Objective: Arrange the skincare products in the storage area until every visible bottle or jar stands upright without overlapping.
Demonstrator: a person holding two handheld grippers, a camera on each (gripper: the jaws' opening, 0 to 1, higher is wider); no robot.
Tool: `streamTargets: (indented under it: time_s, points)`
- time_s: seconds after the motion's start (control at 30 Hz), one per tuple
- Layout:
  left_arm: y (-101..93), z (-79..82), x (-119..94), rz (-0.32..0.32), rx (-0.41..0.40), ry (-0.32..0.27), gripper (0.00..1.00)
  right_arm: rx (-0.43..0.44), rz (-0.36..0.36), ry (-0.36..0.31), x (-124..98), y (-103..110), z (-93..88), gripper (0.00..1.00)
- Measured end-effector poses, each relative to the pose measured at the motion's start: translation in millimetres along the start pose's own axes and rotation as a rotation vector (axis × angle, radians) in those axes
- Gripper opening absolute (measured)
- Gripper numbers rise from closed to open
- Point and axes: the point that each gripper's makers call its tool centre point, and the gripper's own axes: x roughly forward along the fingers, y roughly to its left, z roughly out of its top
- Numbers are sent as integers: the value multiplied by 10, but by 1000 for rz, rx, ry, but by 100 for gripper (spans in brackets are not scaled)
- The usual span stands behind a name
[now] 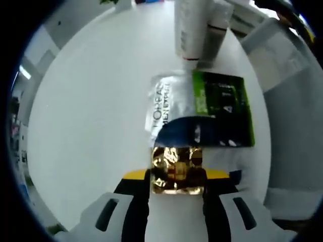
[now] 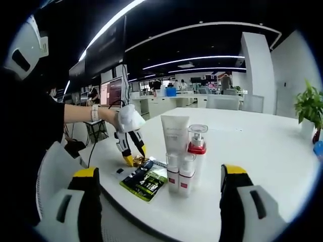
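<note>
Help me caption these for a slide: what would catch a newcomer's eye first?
In the left gripper view, a crinkled gold packet gleams between that gripper's jaws, low on the white table, just below a silver sachet and a green sachet. In the right gripper view, a cluster of upright bottles stands centre between the wide-apart yellow-tipped jaws, while the left gripper reaches down beside the sachets.

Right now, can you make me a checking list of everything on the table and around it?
Surface: round white table.
Job's things: white tube, pump bottle and two small bottles upright, close together.
Clutter: silver sachet and green sachet lying flat.
Grippers: left hand-held gripper shut on gold packet; right hand-held gripper open, empty.
Cables: a dark cable beside the table.
Surroundings: office desks, monitors, potted plant.
</note>
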Motion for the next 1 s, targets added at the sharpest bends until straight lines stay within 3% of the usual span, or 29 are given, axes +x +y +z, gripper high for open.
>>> streamTargets:
  time_s: [0.17,0.53,1.0]
  points:
    - [-12,-33,-4,3,5,12,47,-7,2,-1,2,6,2,99]
    - [19,-28,-92,40,-13,-10,49,-13,0,-7,1,8,11,100]
    - [-58,81,-363,110,-63,-104,58,-13,-6,5,-1,-4,-14,100]
